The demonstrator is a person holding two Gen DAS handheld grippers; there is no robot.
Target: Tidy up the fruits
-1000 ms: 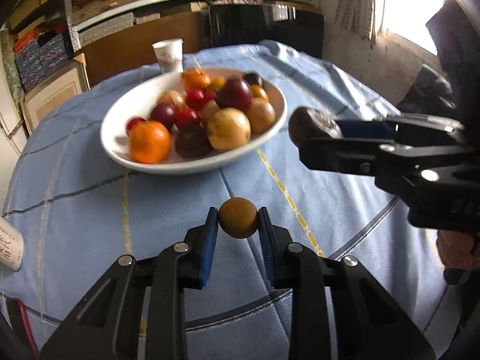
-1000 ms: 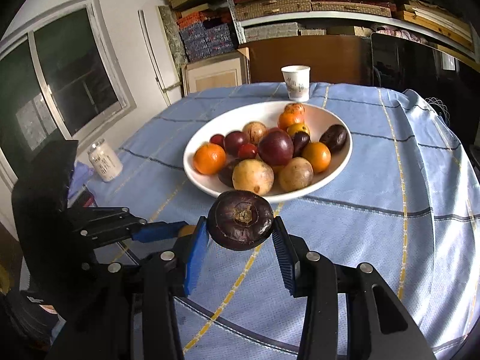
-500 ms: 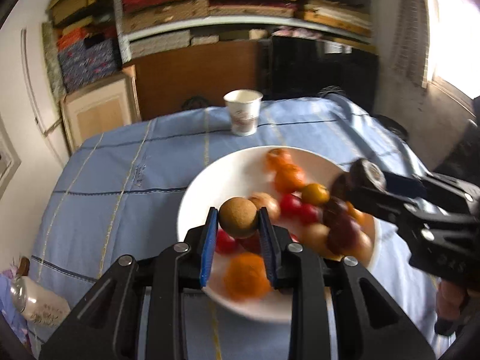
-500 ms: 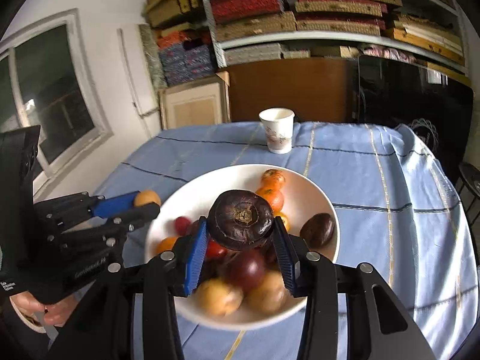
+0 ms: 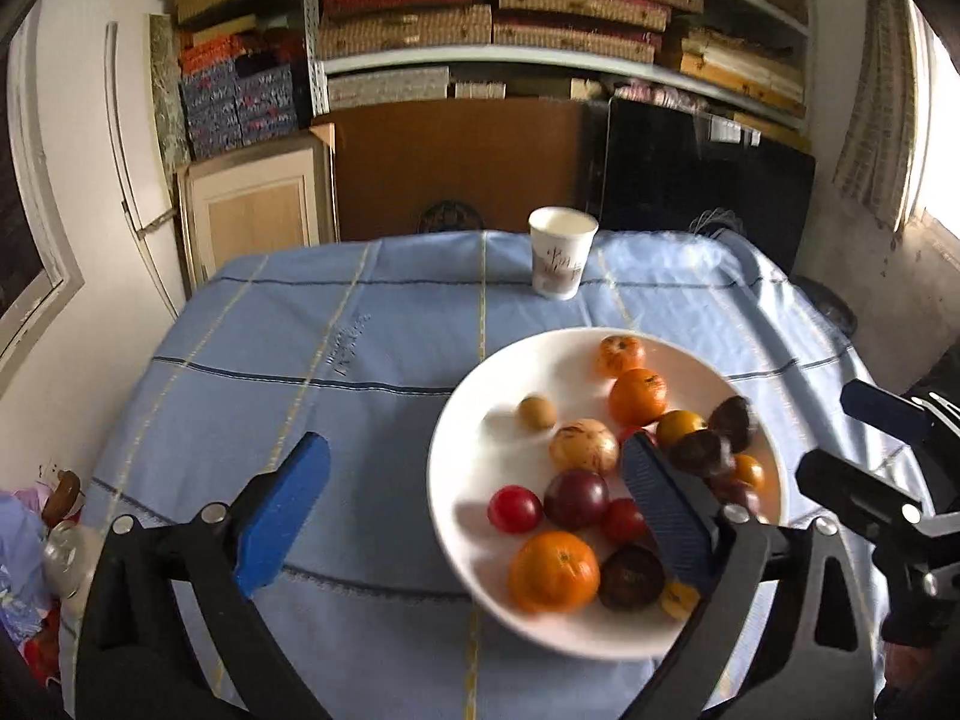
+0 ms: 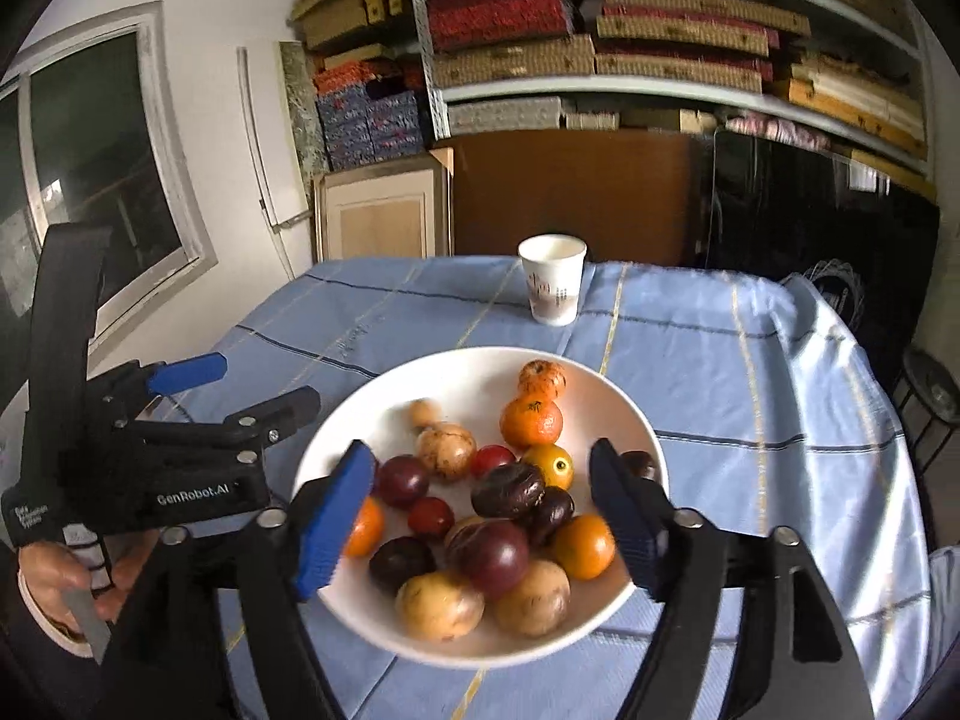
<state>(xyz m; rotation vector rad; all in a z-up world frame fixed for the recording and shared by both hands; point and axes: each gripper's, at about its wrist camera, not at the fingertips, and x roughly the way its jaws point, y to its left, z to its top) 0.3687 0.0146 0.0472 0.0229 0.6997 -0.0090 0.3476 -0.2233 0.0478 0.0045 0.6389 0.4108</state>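
Both grippers hang over a white bowl [image 6: 645, 438] of fruit on a blue-clothed desk [image 5: 360, 348], and both have let go. The left gripper [image 5: 474, 516] has its jaws opening, already spread very wide, with nothing pressed between the blue pads; its right finger [image 5: 666, 516] reaches over the bowl while its left finger [image 5: 282, 516] stands over bare cloth. A small tan round fruit [image 5: 537, 412], slightly blurred, lies on the bowl's floor just ahead of that gripper, apart from both pads. The right gripper [image 6: 480, 516] also has its jaws opening; a dark purple wrinkled fruit [image 6: 509, 489] sits on top of the pile between and just beyond its fingers, touched by neither pad.

Around that dark fruit lie plums, small red fruits, several oranges and pale yellow-brown fruits. Two oranges [image 6: 533, 420] rest at the far side of the bowl from the right gripper. Beyond the bowl, further ahead of both grippers, a paper cup [image 6: 552, 288] stands upright on the cloth. To the left of the right gripper, a hand [image 6: 54, 576] grips the handle of the left one.
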